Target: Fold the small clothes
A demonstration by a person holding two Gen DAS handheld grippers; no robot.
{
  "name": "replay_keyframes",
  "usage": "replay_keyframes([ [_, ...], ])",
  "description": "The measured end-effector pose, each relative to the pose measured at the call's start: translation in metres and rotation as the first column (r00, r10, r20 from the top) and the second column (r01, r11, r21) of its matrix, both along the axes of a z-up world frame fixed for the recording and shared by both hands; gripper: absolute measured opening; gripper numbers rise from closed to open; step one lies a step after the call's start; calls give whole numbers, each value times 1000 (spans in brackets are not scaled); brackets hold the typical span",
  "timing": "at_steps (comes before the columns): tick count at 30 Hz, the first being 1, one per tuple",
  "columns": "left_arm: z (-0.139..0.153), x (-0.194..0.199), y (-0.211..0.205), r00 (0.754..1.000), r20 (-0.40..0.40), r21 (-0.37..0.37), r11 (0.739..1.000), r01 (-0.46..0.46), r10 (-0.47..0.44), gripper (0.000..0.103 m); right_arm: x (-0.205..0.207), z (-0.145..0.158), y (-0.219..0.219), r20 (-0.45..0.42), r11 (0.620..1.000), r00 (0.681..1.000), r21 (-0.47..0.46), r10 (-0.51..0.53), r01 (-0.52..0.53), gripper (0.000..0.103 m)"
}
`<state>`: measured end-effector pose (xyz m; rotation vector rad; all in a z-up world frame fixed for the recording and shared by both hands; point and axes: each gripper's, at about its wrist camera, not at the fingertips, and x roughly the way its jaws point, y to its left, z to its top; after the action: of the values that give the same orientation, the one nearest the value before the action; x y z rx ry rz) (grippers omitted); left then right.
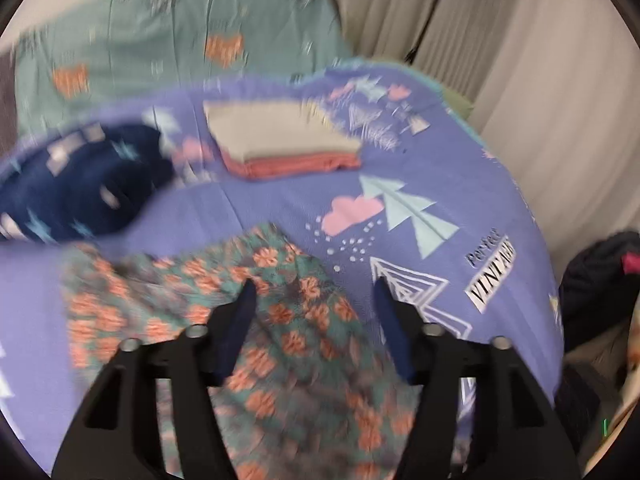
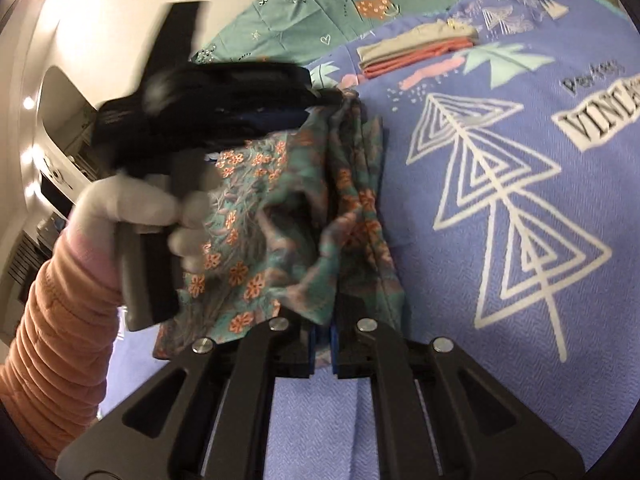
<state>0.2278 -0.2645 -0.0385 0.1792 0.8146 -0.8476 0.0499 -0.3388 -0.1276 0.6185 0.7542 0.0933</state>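
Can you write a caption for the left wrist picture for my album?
Open left gripper hovers over the floral garment on the purple blanket.

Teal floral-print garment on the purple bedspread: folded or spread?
Not folded: the teal floral-print garment lies bunched and creased, one edge pinched in the right gripper.

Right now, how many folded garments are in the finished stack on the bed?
2 visible. A beige folded garment lies on top, and a pink folded garment sits directly under it, far side of the purple bedspread. Thinner layers could be hidden between them.
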Motion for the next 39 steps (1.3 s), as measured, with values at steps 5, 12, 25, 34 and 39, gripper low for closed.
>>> replay_keyframes([
  [5,5,-70,63,994,109,54,998,17,-23,74,-9,-8,-14,-13,995,1000,98,5,-4,15],
  [12,-50,-152,140,995,98,213,976,-40,19,75,-12,-4,-22,-20,989,1000,146,16,-13,30],
  [25,-73,-150,132,977,188,250,957,-150,105,75,-1,5,-16,-69,992,997,119,-43,51,26],
  [34,-81,-143,145,951,252,328,909,-257,178,76,-2,13,-19,-46,988,998,141,-52,58,8],
  [39,-88,-143,171,957,190,315,909,-272,221,76,-9,14,-30,-44,979,997,193,-61,69,6],
])
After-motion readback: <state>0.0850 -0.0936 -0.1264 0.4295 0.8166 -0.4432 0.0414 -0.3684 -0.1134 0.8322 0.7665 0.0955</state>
